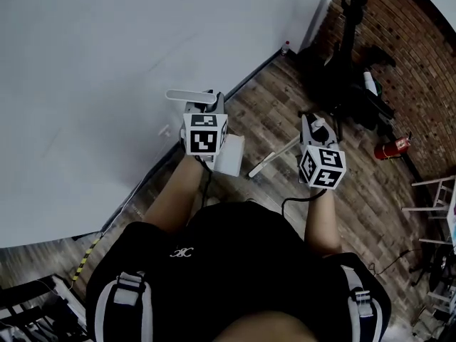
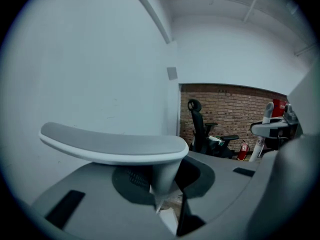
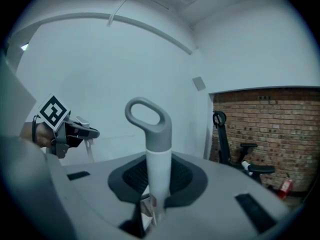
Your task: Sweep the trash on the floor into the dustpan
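Observation:
My left gripper [image 1: 204, 114] [image 2: 165, 191] is shut on the upright stem of the dustpan handle [image 2: 114, 146], whose flat grey-white grip crosses just above the jaws. The white dustpan [image 1: 230, 156] hangs below it over the wooden floor [image 1: 278, 109]. Shut on the white pole of the broom [image 3: 158, 170] is my right gripper [image 1: 314, 132] [image 3: 156, 196]; the broom's grey loop end [image 3: 146, 117] stands above the jaws. The pole [image 1: 274, 156] slants down to the left toward the dustpan. I cannot make out any trash on the floor.
A white wall [image 1: 107, 55] runs along the left. A brick wall [image 1: 410, 63], a black office chair [image 1: 349, 27], dark gear and a red fire extinguisher [image 1: 392, 148] stand at the far right. A white rack [image 1: 433, 198] is at the right edge.

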### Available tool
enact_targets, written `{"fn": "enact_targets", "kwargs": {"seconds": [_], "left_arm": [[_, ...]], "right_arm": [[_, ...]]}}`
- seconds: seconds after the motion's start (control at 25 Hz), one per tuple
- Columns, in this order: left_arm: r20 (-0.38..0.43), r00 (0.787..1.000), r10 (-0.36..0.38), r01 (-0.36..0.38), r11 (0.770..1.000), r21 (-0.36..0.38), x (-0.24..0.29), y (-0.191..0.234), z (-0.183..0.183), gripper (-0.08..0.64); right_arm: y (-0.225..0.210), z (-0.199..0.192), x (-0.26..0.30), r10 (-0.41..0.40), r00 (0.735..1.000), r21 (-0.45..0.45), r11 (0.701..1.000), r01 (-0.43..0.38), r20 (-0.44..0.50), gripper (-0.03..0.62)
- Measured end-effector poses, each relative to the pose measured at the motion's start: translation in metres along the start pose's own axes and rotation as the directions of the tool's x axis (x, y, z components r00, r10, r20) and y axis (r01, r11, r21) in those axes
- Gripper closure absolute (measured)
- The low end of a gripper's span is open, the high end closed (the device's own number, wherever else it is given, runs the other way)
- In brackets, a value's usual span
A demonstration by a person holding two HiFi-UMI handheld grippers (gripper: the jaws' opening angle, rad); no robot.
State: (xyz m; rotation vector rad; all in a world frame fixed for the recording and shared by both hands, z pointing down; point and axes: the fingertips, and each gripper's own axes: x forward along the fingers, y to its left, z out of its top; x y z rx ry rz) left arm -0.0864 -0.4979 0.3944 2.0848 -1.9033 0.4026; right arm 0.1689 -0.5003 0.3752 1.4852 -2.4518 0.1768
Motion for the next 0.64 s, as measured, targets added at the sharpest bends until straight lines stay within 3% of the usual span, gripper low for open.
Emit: {"fn": "enact_targets", "kwargs": {"seconds": [0.32, 0.64], "left_arm": [[0.011, 0.998, -0.063, 0.063, 0.997, 0.051, 0.006, -0.018, 0.014, 0.480], [0.014, 0.997, -0.078, 0.077, 0.996, 0.039, 0.005, -0.012, 0.015, 0.483]], "right_arm": [[-0.008, 0.011, 0.002, -0.010, 1.000, -0.005, 1.000, 0.010, 0.021, 0.528], [0.001, 0.009, 0.002, -0.003, 1.000, -0.024, 1.000, 0.003, 0.015, 0.528]]}}
